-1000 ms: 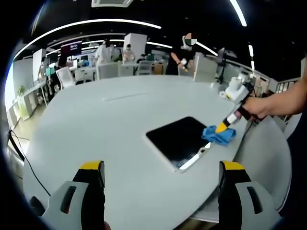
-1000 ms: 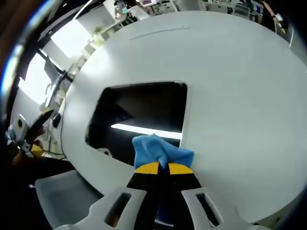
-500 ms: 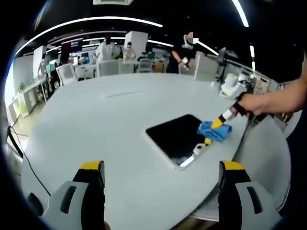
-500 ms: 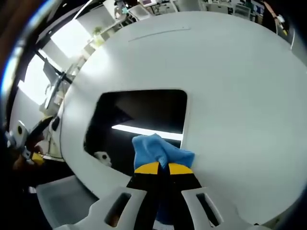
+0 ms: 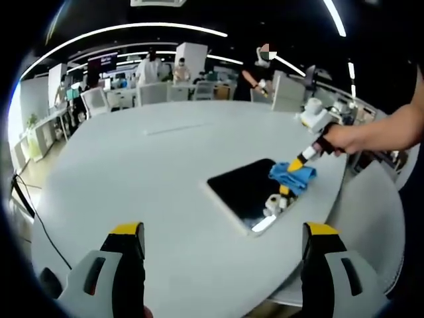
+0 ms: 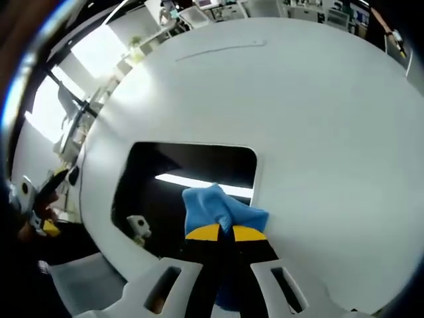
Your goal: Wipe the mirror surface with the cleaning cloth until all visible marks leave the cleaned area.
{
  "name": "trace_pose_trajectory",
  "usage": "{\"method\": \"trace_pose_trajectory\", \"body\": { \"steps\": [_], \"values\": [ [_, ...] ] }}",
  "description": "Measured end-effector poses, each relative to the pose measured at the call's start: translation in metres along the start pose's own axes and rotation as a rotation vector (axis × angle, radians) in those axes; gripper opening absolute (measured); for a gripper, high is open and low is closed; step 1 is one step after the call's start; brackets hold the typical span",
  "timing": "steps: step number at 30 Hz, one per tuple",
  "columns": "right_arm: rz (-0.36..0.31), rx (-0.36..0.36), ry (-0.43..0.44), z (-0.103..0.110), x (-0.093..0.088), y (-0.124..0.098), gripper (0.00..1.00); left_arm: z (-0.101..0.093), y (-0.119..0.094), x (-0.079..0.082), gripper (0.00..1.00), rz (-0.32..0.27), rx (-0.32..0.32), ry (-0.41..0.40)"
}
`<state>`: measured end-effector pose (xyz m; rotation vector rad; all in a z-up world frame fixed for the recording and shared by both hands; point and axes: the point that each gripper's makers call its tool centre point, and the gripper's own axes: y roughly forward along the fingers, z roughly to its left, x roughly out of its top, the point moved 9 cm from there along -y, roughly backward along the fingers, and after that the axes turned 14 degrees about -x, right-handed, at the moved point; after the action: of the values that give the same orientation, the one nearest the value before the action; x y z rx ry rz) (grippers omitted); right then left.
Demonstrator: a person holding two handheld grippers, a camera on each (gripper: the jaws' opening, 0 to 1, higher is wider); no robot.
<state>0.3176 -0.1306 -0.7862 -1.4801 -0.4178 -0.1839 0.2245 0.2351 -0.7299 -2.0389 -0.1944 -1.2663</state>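
Mirror (image 6: 165, 182) flat on the white table (image 6: 318, 106), dark and rectangular, near the table edge by the person's right side. Right gripper (image 6: 219, 232) clamped tight on the blue cleaning cloth (image 6: 218, 207) — jaws pressed together, cloth bunched ahead of the yellow tips and resting on the glass close to one long edge and its rounded corner. Bulk of the mirror lying ahead and to the left of the cloth in the right gripper view, long axis running across that view, so the coming stroke probably wants to sweep leftward along the length. Judged mid-wipe; no clear marks distinguishable on the glass, only reflections.

Left gripper (image 5: 222, 242) held well back above the near table edge, jaws spread wide and carrying nothing; right gripper (image 5: 300, 159) far nearer the work.

Left gripper view giving the whole layout — mirror (image 5: 248, 192) outline complete, cleaning cloth (image 5: 291, 177) at its far-right corner, the person's hand (image 5: 344, 138) on the tool, office and people beyond. Right gripper view giving the close contact instead: cloth against glass, a bright ceiling-light streak (image 6: 192, 182) reflected, and the reflected small white shape (image 6: 137, 227) low on the surface.
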Motion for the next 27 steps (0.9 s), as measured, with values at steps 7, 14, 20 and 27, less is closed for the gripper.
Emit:
{"method": "trace_pose_trajectory", "body": {
  "steps": [7, 14, 20, 27],
  "values": [
    [-0.01, -0.006, -0.002, -0.002, 0.016, 0.007, 0.0, 0.004, -0.001, 0.0, 0.99, -0.003, 0.005, -0.016],
    [-0.018, -0.007, -0.001, -0.005, 0.034, 0.015, 0.0, 0.007, -0.001, 0.002, 0.99, 0.002, 0.021, -0.009],
    [-0.019, -0.011, 0.001, -0.007, 0.046, 0.02, 0.0, 0.009, -0.003, 0.002, 0.99, -0.008, 0.03, -0.026],
    [-0.024, -0.018, 0.002, -0.01, 0.059, 0.026, 0.0, 0.01, -0.005, -0.001, 0.99, -0.004, 0.037, -0.036]
  ]
}}
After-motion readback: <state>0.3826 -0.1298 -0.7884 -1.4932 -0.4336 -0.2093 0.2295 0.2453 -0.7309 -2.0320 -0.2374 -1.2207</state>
